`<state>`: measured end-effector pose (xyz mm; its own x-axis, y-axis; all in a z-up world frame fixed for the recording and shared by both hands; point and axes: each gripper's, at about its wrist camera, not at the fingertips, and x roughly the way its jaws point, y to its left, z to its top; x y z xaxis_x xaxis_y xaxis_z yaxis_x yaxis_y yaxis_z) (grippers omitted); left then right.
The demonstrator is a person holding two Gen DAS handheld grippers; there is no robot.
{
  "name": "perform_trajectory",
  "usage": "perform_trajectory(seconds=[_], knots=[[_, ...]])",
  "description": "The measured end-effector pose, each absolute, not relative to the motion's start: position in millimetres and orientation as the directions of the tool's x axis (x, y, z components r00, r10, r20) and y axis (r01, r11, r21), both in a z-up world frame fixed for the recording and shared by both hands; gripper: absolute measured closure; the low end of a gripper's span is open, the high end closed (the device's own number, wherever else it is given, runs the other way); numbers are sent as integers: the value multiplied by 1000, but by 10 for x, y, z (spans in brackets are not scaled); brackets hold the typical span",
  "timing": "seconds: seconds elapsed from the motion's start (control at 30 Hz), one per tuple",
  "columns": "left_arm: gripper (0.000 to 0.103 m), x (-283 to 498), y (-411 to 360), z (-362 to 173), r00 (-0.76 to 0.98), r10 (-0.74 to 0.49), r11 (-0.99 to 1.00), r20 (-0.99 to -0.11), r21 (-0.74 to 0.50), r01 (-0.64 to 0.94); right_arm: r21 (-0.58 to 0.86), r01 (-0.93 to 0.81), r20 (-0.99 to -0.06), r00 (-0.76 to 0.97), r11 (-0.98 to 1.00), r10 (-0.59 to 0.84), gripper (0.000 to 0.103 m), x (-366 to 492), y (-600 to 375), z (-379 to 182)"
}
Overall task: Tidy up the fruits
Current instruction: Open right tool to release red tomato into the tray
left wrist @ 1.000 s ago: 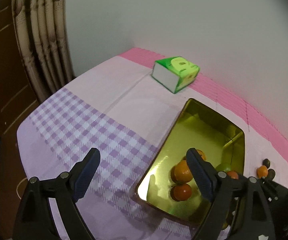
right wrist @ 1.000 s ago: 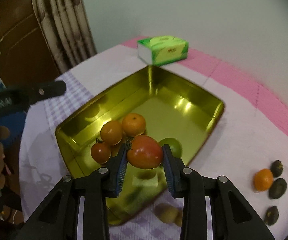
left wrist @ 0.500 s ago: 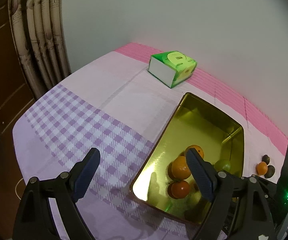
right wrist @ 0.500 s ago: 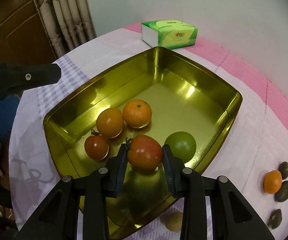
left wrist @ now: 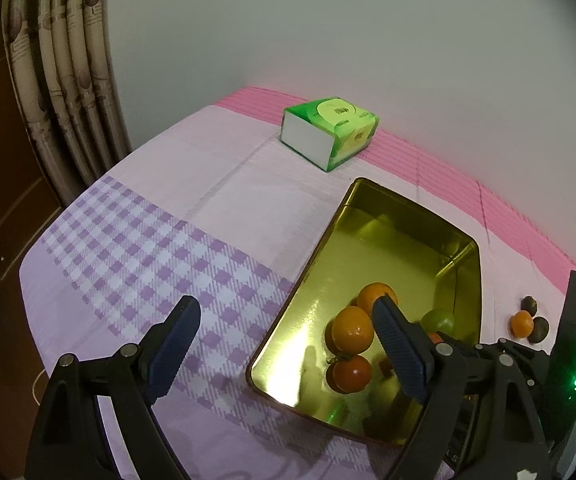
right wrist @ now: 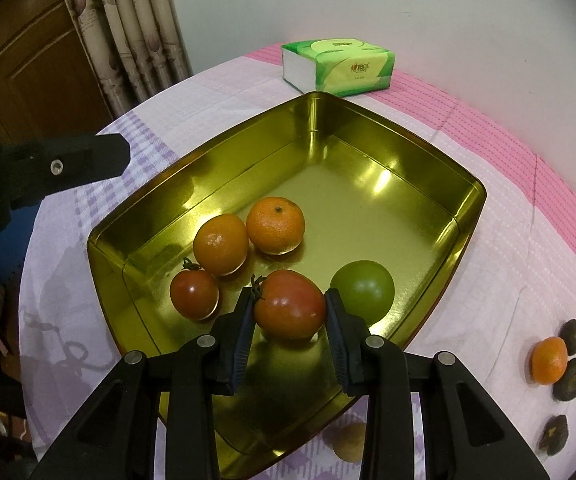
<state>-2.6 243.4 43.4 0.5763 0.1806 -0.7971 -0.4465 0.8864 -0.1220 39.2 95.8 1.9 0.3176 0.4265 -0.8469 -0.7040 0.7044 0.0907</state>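
Pinching the large red tomato [right wrist: 289, 305], the right gripper [right wrist: 289, 322] should lower gently into the shiny gold metal tray [right wrist: 403, 152] before spreading.

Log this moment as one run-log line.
right gripper: shut on big tomato, low over gold tray | left gripper: open, holds nothing | tray: two oranges, small tomato, green fruit | cloth: orange, dark fruits

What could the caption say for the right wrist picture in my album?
Right gripper shut on a big red tomato over the gold tray, beside a green fruit.
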Motion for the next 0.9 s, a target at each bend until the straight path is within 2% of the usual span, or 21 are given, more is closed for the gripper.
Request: perform_trajectory(seconds=[0.5,0.9], knots=[[17,18,2238,429,589,172,924,-789,-78,-375,149,-683,-807,333,715,488,67,399,811,205],[17,59,2069,401,598,144,952,-789,-53,-300,179,-599,-748,432,780,503,66,405,195,538]])
